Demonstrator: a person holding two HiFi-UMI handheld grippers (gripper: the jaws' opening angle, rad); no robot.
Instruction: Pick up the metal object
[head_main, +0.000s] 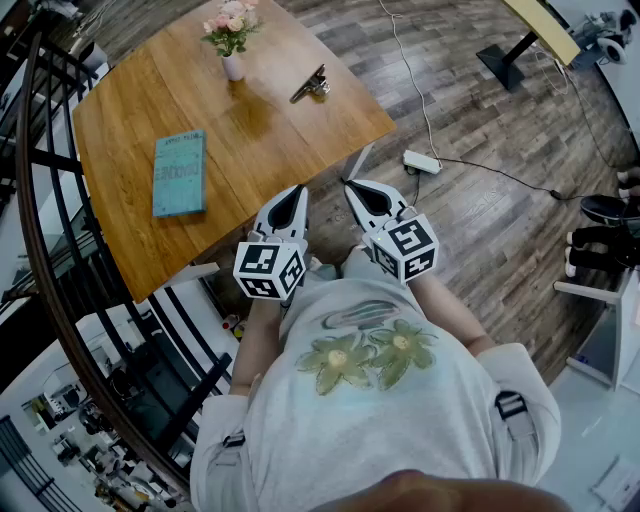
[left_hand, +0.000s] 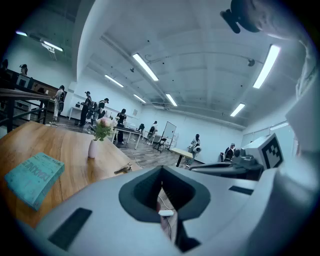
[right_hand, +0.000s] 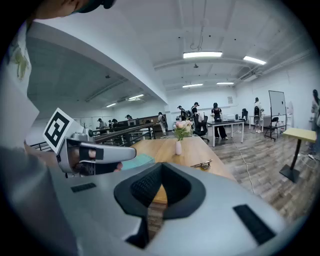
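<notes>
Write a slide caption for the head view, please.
Both shut and empty, the left tongs and right tongs hover near a table holding the metal object, a book and a flower vase.

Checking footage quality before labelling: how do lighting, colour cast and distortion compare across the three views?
Head view: evenly lit, fisheye bows the table edge and railing. Left gripper view: blue cast, dark vignetted corners, ceiling lights glaring. Right gripper view: more neutral colour, same vignette.

Orange-brown table (head_main: 250, 140); teal book (head_main: 180, 173) at nine o'clock; pink flowers (head_main: 230, 25) and white vase (head_main: 233, 67) at twelve; silver-grey metal object (head_main: 310, 84) at one.
</notes>
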